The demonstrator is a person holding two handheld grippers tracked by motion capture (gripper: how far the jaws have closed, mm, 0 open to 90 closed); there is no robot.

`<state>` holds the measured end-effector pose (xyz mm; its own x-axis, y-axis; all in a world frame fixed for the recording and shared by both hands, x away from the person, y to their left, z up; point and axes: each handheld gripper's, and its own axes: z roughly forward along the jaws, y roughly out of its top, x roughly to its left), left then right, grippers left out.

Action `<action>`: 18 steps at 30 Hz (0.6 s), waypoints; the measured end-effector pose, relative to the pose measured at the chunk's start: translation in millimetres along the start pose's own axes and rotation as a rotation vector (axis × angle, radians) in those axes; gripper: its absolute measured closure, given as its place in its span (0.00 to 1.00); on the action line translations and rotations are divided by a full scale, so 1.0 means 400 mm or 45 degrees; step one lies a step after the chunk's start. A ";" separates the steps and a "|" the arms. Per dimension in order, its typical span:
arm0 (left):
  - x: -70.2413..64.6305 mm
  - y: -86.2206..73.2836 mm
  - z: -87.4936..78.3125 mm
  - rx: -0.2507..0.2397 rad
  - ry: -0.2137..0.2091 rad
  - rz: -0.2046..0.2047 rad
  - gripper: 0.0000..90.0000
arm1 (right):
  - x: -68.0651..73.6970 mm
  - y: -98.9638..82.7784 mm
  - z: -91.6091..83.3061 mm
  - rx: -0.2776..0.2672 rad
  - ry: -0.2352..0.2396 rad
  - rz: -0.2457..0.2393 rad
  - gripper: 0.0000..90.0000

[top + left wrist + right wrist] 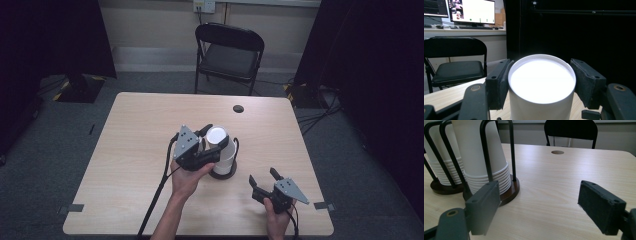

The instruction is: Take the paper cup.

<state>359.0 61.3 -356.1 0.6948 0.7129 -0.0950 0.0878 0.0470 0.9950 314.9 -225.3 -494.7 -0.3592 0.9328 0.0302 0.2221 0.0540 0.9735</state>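
**Left tool pinches the top paper cup at the rack**

High view: near the middle of the table [140, 130], the left tool [210, 142] is clamped around an upturned white paper cup [218, 136] on top of a stack in a black wire cup rack [223, 170]. The rack's round dark base sits directly below the tool. The right tool [264, 181] rests low over the table, well apart from the rack, jaws spread with nothing between them. A folding chair [229, 55] stands beyond the table.

Left gripper view: both pads press the sides of the cup [541, 85], whose flat white bottom faces up between them.

Right gripper view: ahead and to one side of the spread jaws stand two stacks of cups [477, 157] inside the rack's wire loops [496, 147].

Judging by this, the grasp is made; lifting the cup clear of the stack and setting it down appears still to be done.
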 end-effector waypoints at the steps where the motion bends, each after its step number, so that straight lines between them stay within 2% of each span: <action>1: 0.000 0.000 -0.005 0.005 0.003 -0.003 0.39 | 0.000 0.000 0.000 0.003 0.002 -0.002 0.19; 5: -0.002 -0.003 -0.028 -0.011 -0.012 -0.055 0.39 | 0.001 0.001 0.002 0.010 0.007 -0.009 0.19; 6: -0.002 -0.003 -0.034 -0.006 -0.012 -0.044 0.39 | 0.002 0.001 0.002 0.013 0.006 -0.011 0.19; 11: -0.004 -0.006 -0.056 -0.022 -0.044 -0.063 0.39 | 0.006 0.002 0.004 0.026 0.007 -0.031 0.19; 14: 0.009 -0.020 -0.063 -0.016 -0.093 -0.121 0.39 | 0.004 0.001 0.003 0.019 0.020 -0.028 0.19; 16: 0.013 -0.031 -0.066 -0.010 -0.076 -0.129 0.39 | 0.003 0.001 0.002 0.015 0.025 -0.029 0.19; 18: 0.016 -0.041 -0.069 -0.005 -0.082 -0.154 0.39 | 0.003 0.001 0.002 0.014 0.029 -0.028 0.19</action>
<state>342.3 84.4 -372.0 0.7236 0.6556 -0.2157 0.1707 0.1329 0.9763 315.2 -223.9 -494.5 -0.3845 0.9230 0.0139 0.2236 0.0785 0.9715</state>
